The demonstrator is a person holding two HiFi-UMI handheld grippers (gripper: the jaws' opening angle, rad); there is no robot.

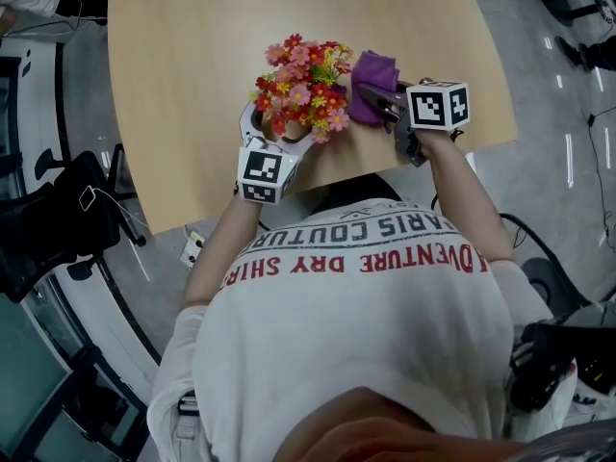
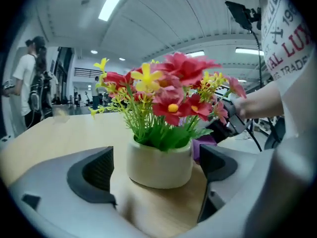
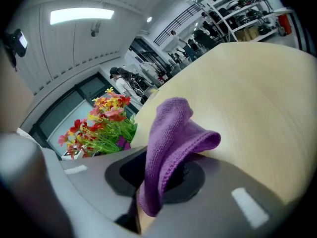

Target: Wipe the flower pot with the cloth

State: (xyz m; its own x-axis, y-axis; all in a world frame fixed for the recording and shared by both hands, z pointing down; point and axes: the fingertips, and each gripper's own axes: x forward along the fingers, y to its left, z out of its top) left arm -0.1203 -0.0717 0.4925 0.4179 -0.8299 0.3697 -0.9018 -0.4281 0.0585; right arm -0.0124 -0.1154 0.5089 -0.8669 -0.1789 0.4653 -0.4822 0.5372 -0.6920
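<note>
**Pot bracketed, cloth pinched**

Both forearms stretch forward over the near edge of the pale wooden table [image 1: 183, 75]. The left hand-held gripper [image 1: 272, 131] has its jaws spread wide on either side of the small cream ceramic flower pot [image 2: 159, 166], clear of its sides. The right hand-held gripper [image 1: 383, 102], just beside the red, pink and yellow flowers [image 1: 306, 83], is clamped on the folded purple microfibre cloth [image 3: 171, 133].
</note>
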